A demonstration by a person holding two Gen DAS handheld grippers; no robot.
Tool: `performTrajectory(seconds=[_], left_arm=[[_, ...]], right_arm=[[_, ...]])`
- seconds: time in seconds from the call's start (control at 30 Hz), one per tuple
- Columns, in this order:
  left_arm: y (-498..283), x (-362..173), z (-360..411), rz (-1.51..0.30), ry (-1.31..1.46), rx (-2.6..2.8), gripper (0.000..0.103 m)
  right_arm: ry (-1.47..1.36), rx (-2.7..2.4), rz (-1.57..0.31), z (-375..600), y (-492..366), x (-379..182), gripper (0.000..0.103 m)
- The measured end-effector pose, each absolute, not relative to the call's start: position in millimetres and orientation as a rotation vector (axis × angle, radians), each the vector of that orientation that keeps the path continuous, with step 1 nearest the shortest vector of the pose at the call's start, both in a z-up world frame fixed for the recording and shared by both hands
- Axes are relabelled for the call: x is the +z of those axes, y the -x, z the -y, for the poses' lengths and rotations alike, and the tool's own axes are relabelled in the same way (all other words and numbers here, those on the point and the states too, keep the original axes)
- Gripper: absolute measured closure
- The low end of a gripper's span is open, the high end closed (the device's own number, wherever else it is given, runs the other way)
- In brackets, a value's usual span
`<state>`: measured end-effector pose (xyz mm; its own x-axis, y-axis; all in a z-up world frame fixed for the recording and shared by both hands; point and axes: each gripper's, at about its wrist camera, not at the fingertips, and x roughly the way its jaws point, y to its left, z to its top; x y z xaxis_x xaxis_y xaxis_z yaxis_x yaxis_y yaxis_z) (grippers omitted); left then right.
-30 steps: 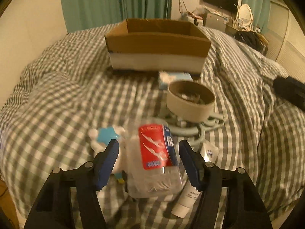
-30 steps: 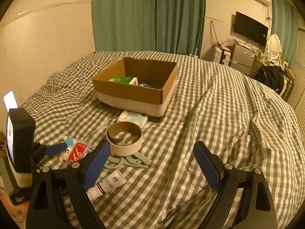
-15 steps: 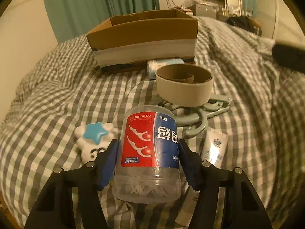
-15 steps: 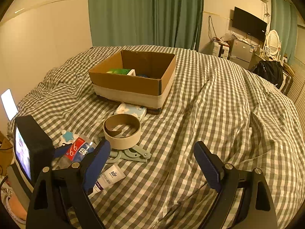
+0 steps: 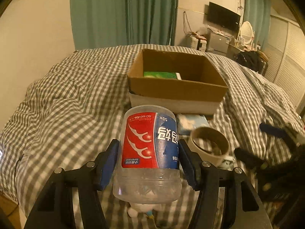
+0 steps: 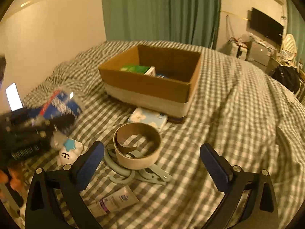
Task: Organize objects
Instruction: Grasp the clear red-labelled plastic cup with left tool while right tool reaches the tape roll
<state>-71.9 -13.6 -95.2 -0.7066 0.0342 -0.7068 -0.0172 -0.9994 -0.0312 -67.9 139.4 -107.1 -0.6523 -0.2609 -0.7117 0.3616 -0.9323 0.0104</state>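
Observation:
My left gripper (image 5: 149, 162) is shut on a clear floss-pick jar (image 5: 149, 152) with a red and blue label, held upside down above the bed. The jar also shows blurred at the left of the right wrist view (image 6: 61, 103). Ahead sits an open cardboard box (image 5: 177, 87) holding a green packet (image 5: 160, 74). My right gripper (image 6: 152, 162) is open and holds nothing, hovering over a cardboard tape ring (image 6: 137, 145), a pale green clip (image 6: 152, 173) and a white tube (image 6: 114, 202).
A blue tissue pack (image 6: 147, 117) lies against the box (image 6: 150, 87). A white plush toy with a blue star (image 6: 69, 150) rests on the checked duvet (image 6: 238, 124). A lit phone screen (image 6: 13, 99) stands at the left. A black bag (image 6: 286, 78) sits far right.
My left gripper closed on the jar and lifted it off the duvet, tilting up toward the box. The right gripper stayed open and dipped closer to the tape ring.

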Motion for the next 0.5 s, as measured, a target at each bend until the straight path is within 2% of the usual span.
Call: performTrajectory(seconds=[0.27, 0.37, 0.43, 0.5], left_arm=[[95.4, -99.6, 26.7, 0.052, 1.224, 2.878, 0.040], [100.3, -103.4, 29.6, 0.054, 1.242, 2.871, 0.040], [102.6, -105.4, 31.1, 0.060, 1.256, 2.868, 0.040], [103.3, -105.4, 30.5, 0.056, 1.262, 2.867, 0.040]], right_arm=[[-1.229, -2.446, -0.208, -113.2, 103.9, -147.2, 0.003], [-1.275, -2.412, -0.223, -108.5, 110.9, -156.4, 0.010], [-1.301, -2.398, -0.242, -106.0, 113.1, -160.3, 0.022], [-1.292, -2.393, -0.253, -105.4, 111.2, -158.2, 0.024]])
